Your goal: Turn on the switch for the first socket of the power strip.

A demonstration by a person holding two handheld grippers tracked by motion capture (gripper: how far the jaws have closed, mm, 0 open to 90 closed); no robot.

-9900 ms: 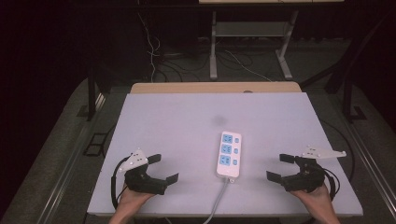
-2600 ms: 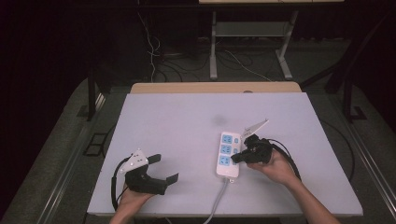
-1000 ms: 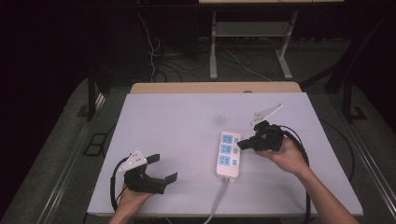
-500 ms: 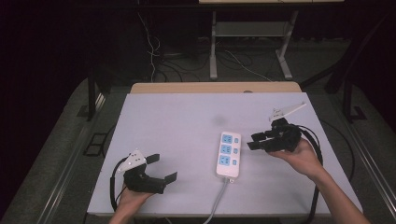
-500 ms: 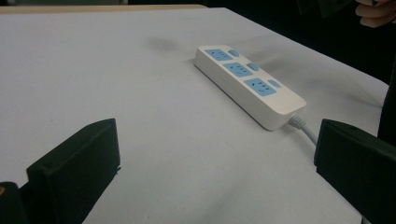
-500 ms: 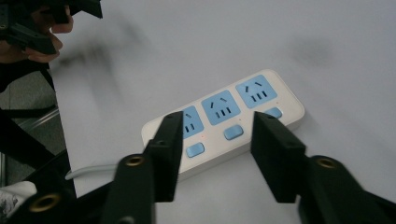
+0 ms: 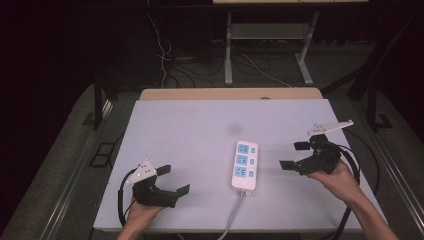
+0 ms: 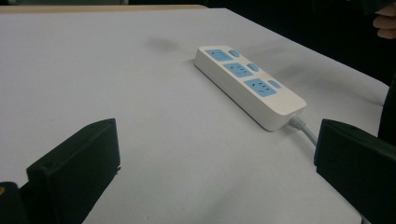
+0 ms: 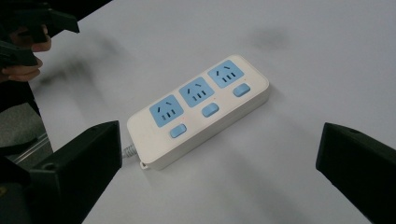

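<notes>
A white power strip [image 7: 244, 165] with three blue sockets and blue switches lies near the table's front middle, also seen as the power strip [image 8: 248, 85] and the power strip [image 9: 198, 108]. Its grey cable [image 7: 234, 214] runs off the front edge. My left gripper [image 7: 170, 181] rests on the table at the front left, open and empty, its jaws pointing toward the strip. My right gripper [image 7: 295, 155] is held a little above the table to the right of the strip, open, nothing between its jaws.
The white table top [image 7: 200, 130] has a wooden strip along its far edge [image 7: 230, 93]. A faint dark smudge [image 7: 233, 128] marks the surface beyond the strip. Table legs and cables [image 7: 260, 65] stand on the dark floor behind.
My right gripper, which was at the strip's switches, has drawn back to the right and away from it. The left gripper and the strip have stayed put.
</notes>
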